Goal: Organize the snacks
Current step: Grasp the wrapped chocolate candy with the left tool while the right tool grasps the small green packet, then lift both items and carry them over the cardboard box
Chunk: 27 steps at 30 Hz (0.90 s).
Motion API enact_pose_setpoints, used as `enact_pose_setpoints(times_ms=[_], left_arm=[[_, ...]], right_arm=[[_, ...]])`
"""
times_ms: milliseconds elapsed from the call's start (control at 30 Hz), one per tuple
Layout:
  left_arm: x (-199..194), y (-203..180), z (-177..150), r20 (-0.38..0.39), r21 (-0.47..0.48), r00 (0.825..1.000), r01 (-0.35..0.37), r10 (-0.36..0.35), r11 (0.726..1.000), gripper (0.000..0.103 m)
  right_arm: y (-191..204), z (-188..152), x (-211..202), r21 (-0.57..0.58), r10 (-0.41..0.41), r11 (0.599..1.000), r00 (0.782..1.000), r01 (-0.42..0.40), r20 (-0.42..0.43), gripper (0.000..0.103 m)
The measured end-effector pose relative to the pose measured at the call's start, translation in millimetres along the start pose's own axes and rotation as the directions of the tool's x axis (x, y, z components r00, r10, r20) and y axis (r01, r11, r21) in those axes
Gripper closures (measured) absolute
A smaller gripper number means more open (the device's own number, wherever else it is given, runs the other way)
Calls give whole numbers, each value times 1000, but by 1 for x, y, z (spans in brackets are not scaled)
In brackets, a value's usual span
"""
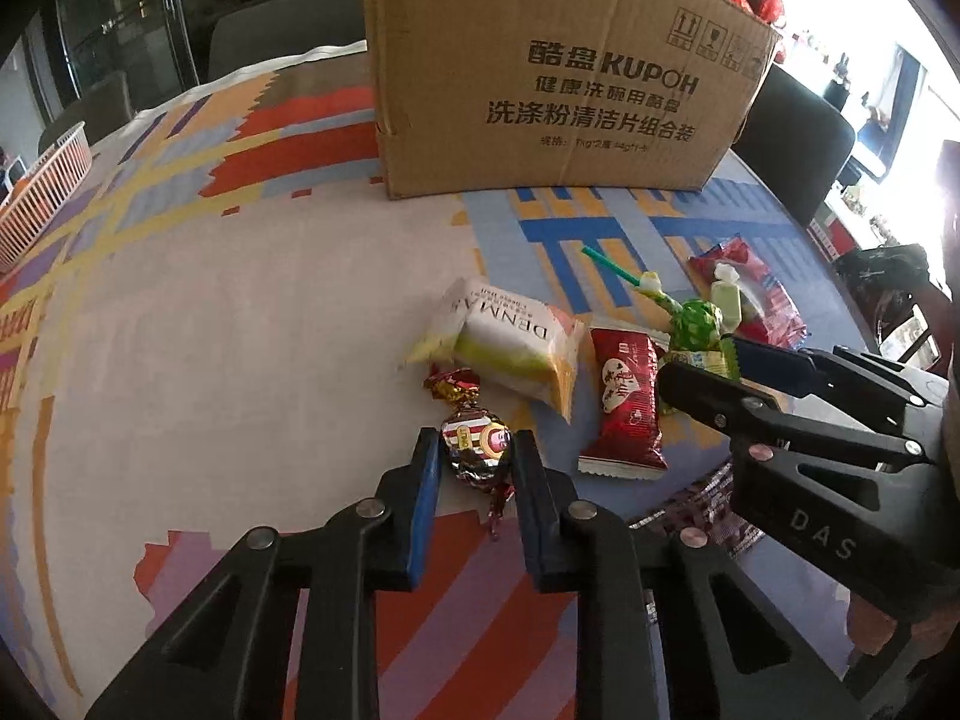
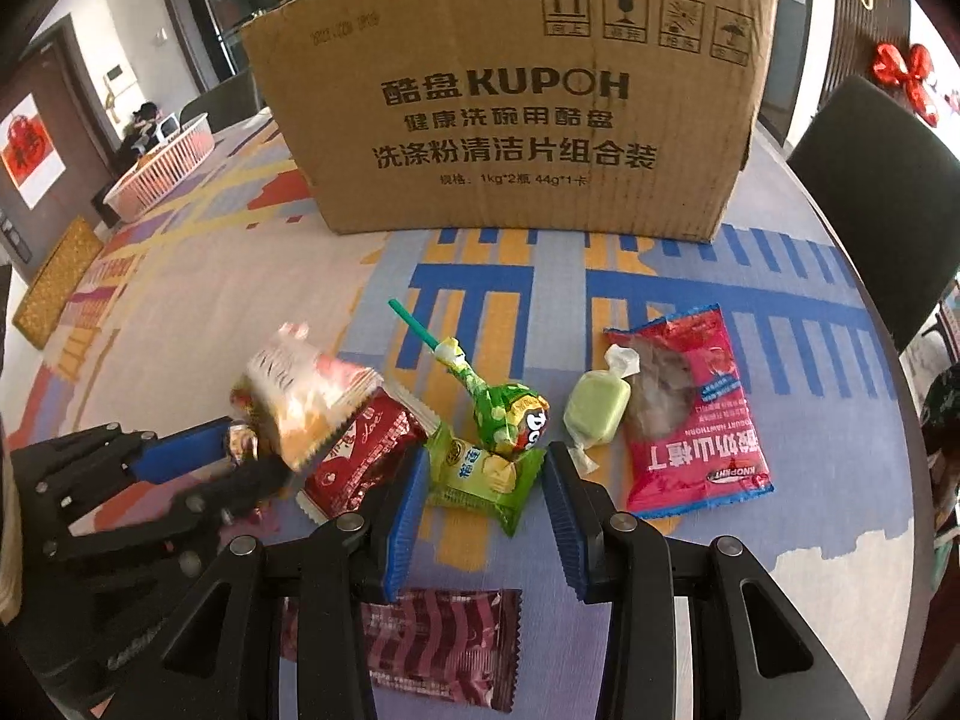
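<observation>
The left claw (image 1: 474, 450) pinched the foil-wrapped candy (image 1: 477, 444) on the tabletop (image 1: 240, 330) — the right claw (image 2: 486, 480) gaped wide around the green snack packet (image 2: 486, 480) and lollipop (image 2: 510, 414), before the cardboard box (image 2: 510, 96).

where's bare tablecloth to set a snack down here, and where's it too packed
Free: the wide stretch left of the DENMAS pack, reaching toward the pink basket, and the strip between the cardboard box and the lollipop. Crowded: the cluster around the lollipop, red wrapper and pink packet.
</observation>
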State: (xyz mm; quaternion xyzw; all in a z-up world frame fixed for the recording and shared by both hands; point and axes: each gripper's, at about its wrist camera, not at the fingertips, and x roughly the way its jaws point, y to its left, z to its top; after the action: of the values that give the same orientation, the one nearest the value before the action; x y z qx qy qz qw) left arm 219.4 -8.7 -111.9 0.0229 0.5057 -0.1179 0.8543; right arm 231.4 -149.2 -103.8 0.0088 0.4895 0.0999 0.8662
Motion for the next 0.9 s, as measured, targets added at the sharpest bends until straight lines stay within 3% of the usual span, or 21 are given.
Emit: enact_pose_setpoints(times_ms=[100,267,467,900], left_arm=[[0,1,0,2,-5,1000,7,-7,1000,79],[-2,1,-1,1,-13,1000,15,-15,1000,79],[-12,-1,-4,16,-25,1000,25,-24,999,79],[-62,-12,11,131,0,991,39,-38,999,79]], right_arm=[[3,-2,0,-14,-7,1000,1000,7,1,63],[5,-8,-3,-20,15,1000,1000,-15,2,80],[2,-14,-13,-5,21,1000,1000,-21,21,82],[-1,-13,-58,13,49,999,993,-51,110,82]])
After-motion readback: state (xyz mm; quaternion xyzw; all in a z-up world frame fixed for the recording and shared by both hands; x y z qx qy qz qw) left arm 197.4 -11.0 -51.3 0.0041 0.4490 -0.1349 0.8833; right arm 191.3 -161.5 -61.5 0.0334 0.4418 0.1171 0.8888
